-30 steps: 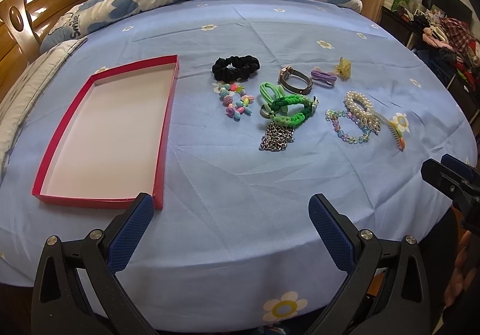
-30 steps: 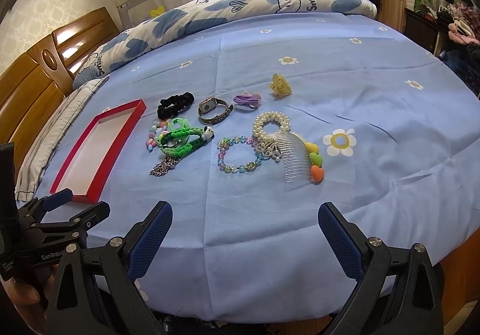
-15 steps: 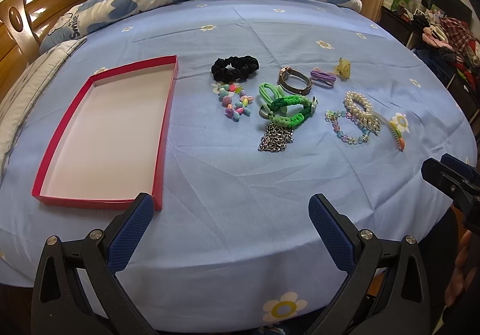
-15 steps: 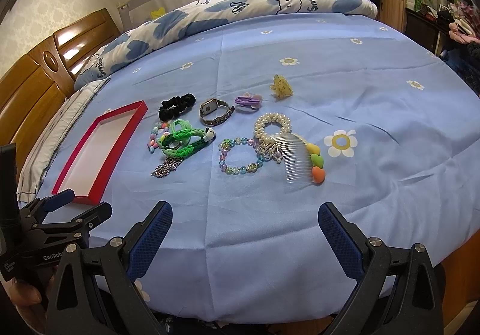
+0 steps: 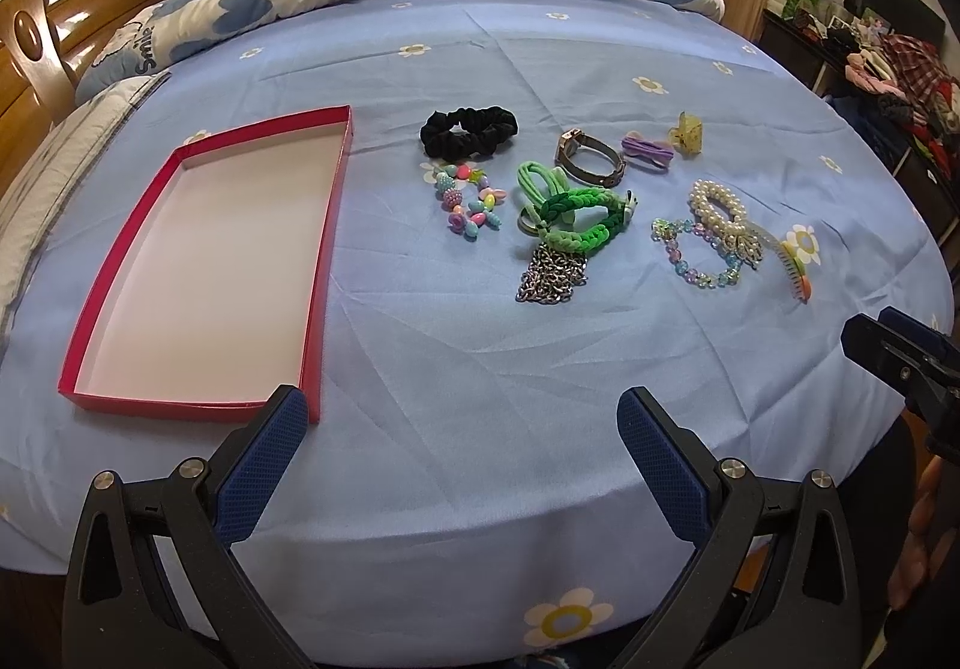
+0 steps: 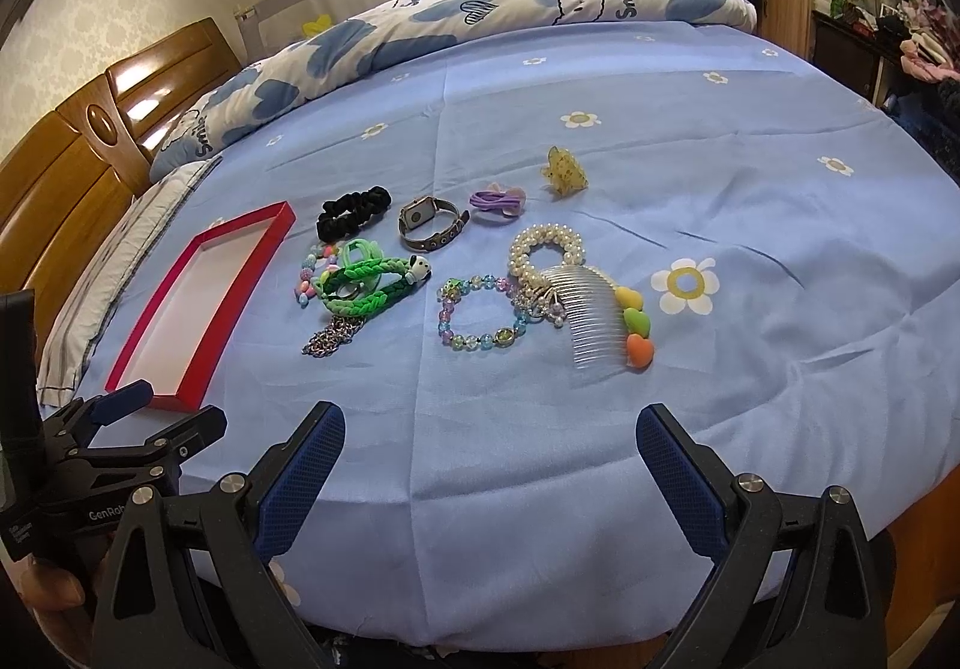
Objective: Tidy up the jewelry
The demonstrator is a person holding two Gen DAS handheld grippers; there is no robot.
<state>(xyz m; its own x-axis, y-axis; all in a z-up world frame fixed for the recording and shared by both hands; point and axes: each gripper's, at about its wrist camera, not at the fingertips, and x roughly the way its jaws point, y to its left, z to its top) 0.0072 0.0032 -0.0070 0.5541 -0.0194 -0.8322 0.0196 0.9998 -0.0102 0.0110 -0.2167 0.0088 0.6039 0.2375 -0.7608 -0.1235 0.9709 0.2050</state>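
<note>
An empty red tray (image 5: 327, 225) (image 6: 252, 264) lies on the blue bedsheet at the left. To its right lie a black scrunchie (image 5: 468, 129) (image 6: 354, 213), a watch (image 5: 591, 159) (image 6: 429, 225), a green braided band (image 5: 579, 222) (image 6: 366, 285), a metal chain (image 5: 552, 276) (image 6: 330, 339), a pastel bead bracelet (image 5: 468, 204), a glass bead bracelet (image 6: 480, 315), a pearl bracelet (image 6: 546, 249) and a comb with hearts (image 6: 606, 321). My left gripper (image 5: 462, 435) is open and empty at the bed's near edge. My right gripper (image 6: 489, 447) is open and empty, short of the comb.
A purple hair tie (image 6: 498, 201) and a yellow claw clip (image 6: 564, 171) lie behind the jewelry. A rolled quilt (image 6: 480, 21) lies along the far side of the bed. A wooden headboard (image 6: 72, 147) stands at the left and cluttered shelves (image 5: 888, 69) at the right.
Both views have shifted only slightly; the jewelry sits a little lower in the right wrist view. Both grippers stay open and empty.
</note>
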